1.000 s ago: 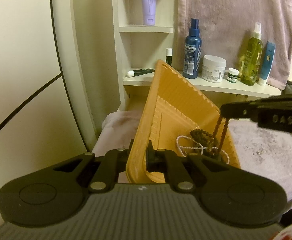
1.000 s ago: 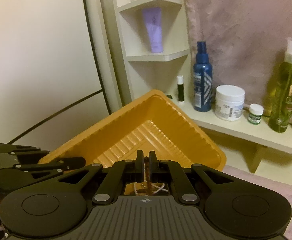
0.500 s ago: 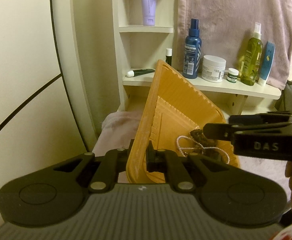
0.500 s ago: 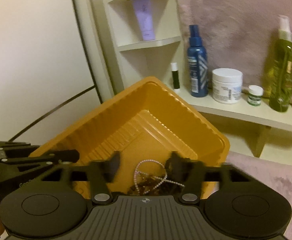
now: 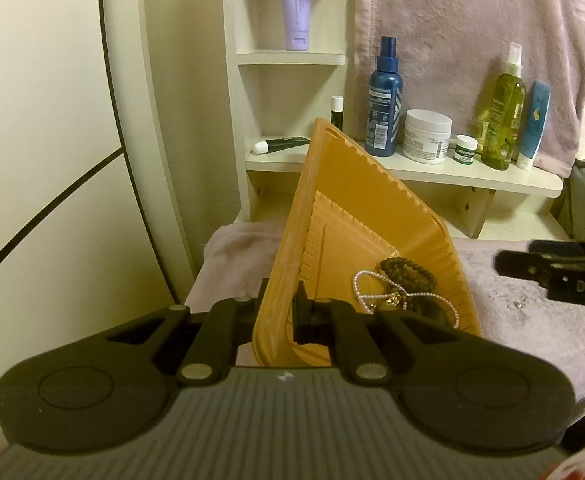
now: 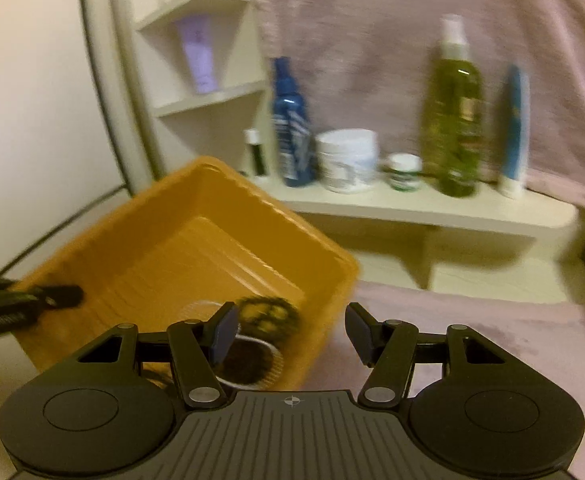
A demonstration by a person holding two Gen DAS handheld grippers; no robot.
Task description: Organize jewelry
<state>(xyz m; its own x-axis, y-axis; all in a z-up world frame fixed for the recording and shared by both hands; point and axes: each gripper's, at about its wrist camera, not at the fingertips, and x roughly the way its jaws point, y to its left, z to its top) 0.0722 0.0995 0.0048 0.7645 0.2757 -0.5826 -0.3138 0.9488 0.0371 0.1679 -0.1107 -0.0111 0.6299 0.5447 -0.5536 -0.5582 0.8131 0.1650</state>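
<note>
Between your left gripper's [image 5: 279, 312] jaws, you are clamping the orange tray's [image 5: 356, 208] rim, tilting it. Just right of them, beads [image 5: 406, 274] and a pearl string [image 5: 366, 292] are lying inside. Your right gripper's [image 6: 291, 336] jaws are standing apart, gripping nothing, beside the tray.

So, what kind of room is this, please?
Probably a bedroom or dressing corner at home. A white shelf holds toiletries: a blue spray bottle, a white cream jar and a green oil bottle. A pink plush blanket covers the surface under the orange tray.
</note>
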